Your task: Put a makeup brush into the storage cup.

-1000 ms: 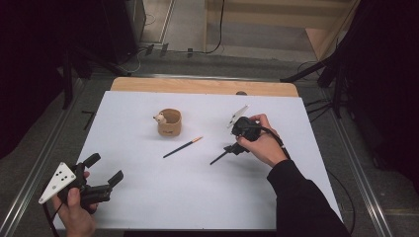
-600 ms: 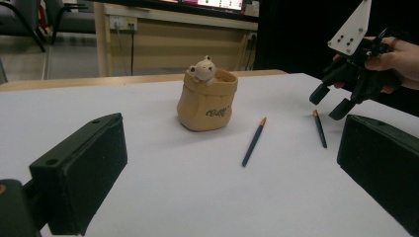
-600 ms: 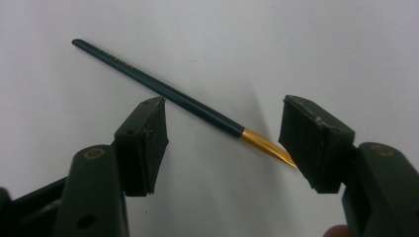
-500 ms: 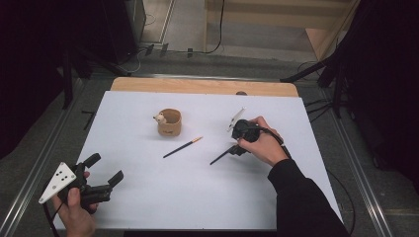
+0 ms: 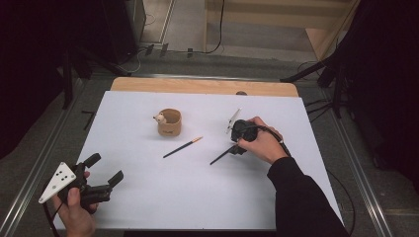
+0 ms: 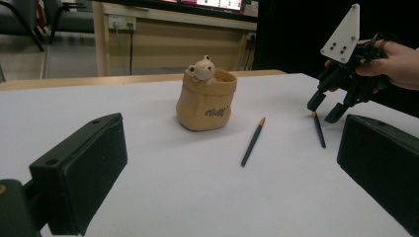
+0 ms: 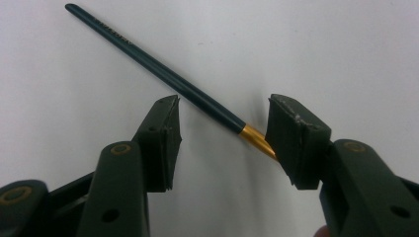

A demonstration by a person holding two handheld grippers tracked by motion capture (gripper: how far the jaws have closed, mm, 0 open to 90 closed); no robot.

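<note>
Our right claw (image 7: 222,136) stands open astride the dark pencil (image 7: 163,74) lying right of the worktop's (image 5: 148,197) centre; our left claw (image 5: 101,170) hangs open by the near left corner

Bright counter, dark surroundings

We see the white counter (image 5: 148,197) evenly lit from above, shadows soft, and nearby jaws slightly blurred.

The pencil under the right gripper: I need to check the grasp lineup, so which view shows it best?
The right gripper view: the pencil lies close up between the open right gripper jaws. The high view shows it as a thin line, the left gripper view small and distant.
</note>
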